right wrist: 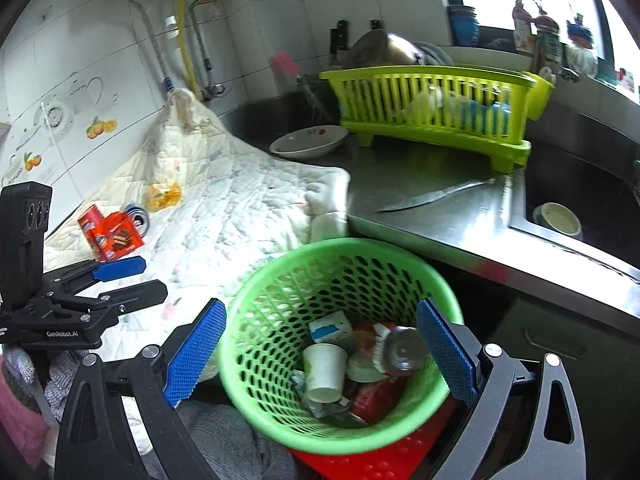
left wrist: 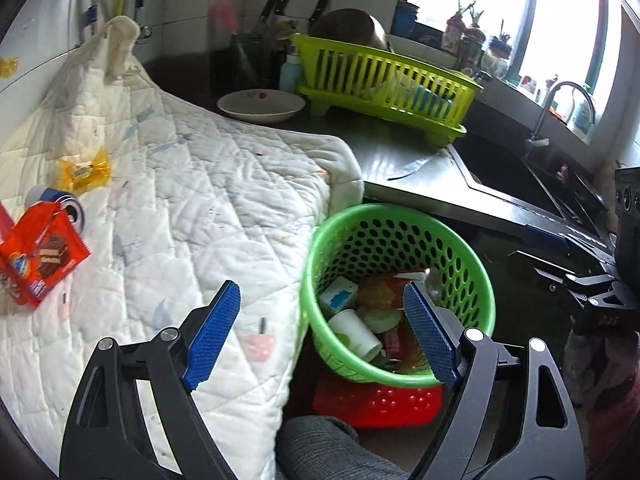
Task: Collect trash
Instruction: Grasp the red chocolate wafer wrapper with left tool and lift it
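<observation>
A green perforated basket (left wrist: 400, 209) (right wrist: 340, 246) holds trash: a paper cup (left wrist: 356, 332) (right wrist: 324, 368), a small carton (left wrist: 338, 296) (right wrist: 330, 328), a clear bottle (right wrist: 402, 348) and wrappers. My left gripper (left wrist: 324, 332) (right wrist: 148, 278) is open and empty, straddling the edge of the white quilted cloth (left wrist: 192, 200) (right wrist: 240, 200) and the basket's left side. My right gripper (right wrist: 322, 356) (left wrist: 528, 248) hangs open over the basket, gripping nothing. On the cloth's far left lie a red snack box (left wrist: 36, 260) (right wrist: 114, 236), a can (left wrist: 60, 204) (right wrist: 138, 216) and a yellow wrapper (left wrist: 84, 170) (right wrist: 164, 196).
The basket stands on a red stool (left wrist: 380, 400) (right wrist: 372, 464) by a person's grey-trousered knee (left wrist: 320, 448). On the steel counter (left wrist: 400, 152) are a lime dish rack (left wrist: 384, 80) (right wrist: 436, 108), a white bowl (left wrist: 262, 106) (right wrist: 310, 142) and a knife (right wrist: 432, 196). A sink (right wrist: 580, 208) lies right.
</observation>
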`<state>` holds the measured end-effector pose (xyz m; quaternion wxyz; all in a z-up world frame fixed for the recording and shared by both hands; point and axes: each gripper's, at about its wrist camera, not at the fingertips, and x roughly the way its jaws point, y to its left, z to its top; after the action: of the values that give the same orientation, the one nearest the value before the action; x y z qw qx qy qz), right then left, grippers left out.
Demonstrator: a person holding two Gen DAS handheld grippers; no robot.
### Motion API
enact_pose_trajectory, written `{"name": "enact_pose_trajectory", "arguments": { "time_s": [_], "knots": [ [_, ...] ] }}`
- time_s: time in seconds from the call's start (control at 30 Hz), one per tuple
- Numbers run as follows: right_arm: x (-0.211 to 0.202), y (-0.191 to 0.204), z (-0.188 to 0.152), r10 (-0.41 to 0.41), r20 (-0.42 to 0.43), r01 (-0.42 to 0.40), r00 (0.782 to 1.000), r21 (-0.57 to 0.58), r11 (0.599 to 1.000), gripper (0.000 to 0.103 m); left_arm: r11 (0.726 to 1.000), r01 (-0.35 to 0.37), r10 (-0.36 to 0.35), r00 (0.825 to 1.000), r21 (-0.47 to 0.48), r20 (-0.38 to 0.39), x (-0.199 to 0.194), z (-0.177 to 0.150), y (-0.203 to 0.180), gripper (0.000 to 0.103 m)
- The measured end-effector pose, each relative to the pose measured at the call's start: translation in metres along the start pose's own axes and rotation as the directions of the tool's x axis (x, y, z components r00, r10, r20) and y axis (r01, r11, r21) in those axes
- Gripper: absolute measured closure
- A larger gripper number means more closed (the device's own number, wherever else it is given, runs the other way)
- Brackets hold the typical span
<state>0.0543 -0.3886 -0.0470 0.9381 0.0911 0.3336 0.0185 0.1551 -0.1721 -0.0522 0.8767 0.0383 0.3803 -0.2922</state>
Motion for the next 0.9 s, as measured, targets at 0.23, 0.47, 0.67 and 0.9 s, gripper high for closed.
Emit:
{"name": "enact_pose_trajectory", "arguments": {
  "time_s": [0.23,0.47,0.67,0.9],
  "knots": [
    [0.024,0.054,0.015,0.083,-0.023,-0.084,0.996,-0.074,0.994,0.010,0.987,-0.139,0.144,0.988,-0.083,0.057,-0.043,-0.005,0.069,0.021],
    [0.039,0.104,0.024,0.146,-0.042,-0.150,0.988,-0.134,0.979,0.010,0.968,-0.241,0.246,0.966,-0.075,0.072,-0.064,-0.003,0.122,0.027],
    [0.049,0.129,0.029,0.174,-0.065,-0.182,0.983,-0.166,0.969,0.010,0.958,-0.288,0.287,0.957,0.012,0.052,-0.059,0.010,0.156,0.035],
    [0.066,0.135,0.029,0.171,-0.103,-0.186,0.980,-0.171,0.967,0.010,0.929,-0.342,0.344,0.939,0.139,0.017,-0.032,0.034,0.175,0.035]
  ]
}}
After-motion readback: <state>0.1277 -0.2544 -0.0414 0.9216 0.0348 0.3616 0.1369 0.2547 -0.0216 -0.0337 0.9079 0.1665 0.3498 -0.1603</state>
